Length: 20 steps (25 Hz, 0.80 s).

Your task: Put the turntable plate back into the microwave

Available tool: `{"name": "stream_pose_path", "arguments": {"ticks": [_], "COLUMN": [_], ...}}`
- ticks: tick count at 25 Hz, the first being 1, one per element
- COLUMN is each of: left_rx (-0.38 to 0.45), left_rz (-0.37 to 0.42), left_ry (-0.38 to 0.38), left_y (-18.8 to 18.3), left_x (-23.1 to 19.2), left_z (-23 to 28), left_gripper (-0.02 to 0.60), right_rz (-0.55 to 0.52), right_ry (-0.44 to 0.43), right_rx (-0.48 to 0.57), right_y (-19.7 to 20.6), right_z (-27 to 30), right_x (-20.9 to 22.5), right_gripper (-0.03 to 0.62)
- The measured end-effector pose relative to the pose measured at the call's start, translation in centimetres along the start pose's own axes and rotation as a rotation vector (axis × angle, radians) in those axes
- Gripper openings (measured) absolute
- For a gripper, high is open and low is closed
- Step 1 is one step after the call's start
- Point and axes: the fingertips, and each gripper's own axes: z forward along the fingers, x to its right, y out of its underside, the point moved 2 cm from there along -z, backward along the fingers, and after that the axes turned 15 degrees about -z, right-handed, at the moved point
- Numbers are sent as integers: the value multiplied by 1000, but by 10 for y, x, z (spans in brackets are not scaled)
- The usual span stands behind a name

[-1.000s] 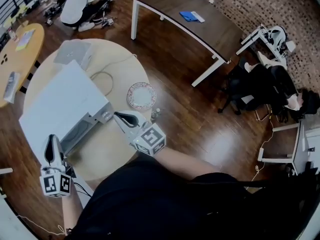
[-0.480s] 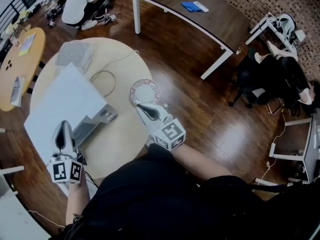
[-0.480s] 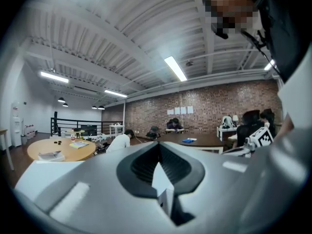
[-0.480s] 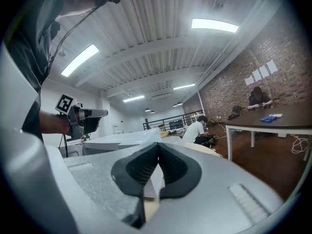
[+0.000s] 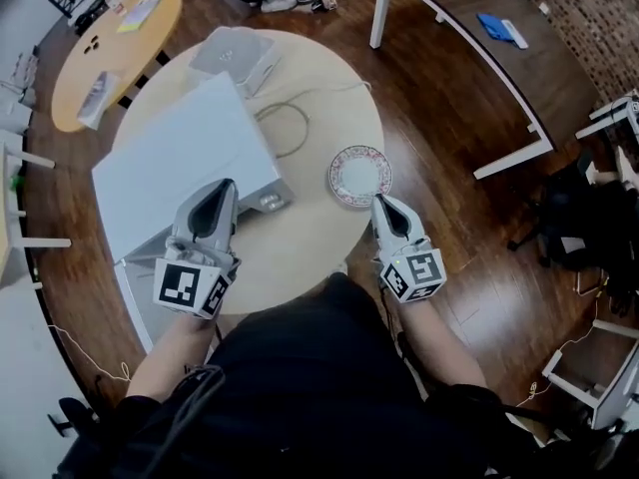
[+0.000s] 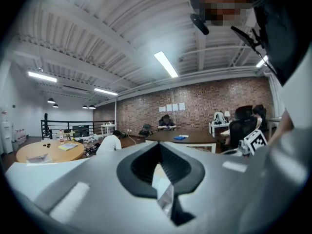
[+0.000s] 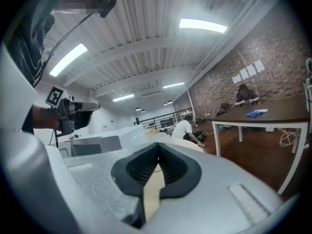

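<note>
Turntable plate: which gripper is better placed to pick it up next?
Right, probably. The right gripper sits just short of the turntable plate; the left gripper hangs over the microwave, farther away. Both are shut.

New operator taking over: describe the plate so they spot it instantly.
Find the round light-wood table with the white microwave on its left. The plate lies flat near the table's right edge, just ahead of the right gripper. It is the only round dish there, white with a patterned rim.
</note>
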Motion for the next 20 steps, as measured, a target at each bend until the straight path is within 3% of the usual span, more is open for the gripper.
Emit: {"name": "stream_pose_path", "arguments": {"ticks": [9,12,20], "left_rx": [-20,-22,-50], "left_rz": [-27,24,8], "left_ry": [26,37,62], "left_y": [7,15,32], "left_x": [43,46,60], "left_z": [42,54,85], "left_gripper": [6,5,6], "right_rz": [32,27,61], "right_ry": [12,29,32], "right_rx": [-21,-27,-51], "right_y": [16,20,39], "right_z": [-3,-2,4], "right_x": [35,44,62], "right_gripper": [0,0,14]}}
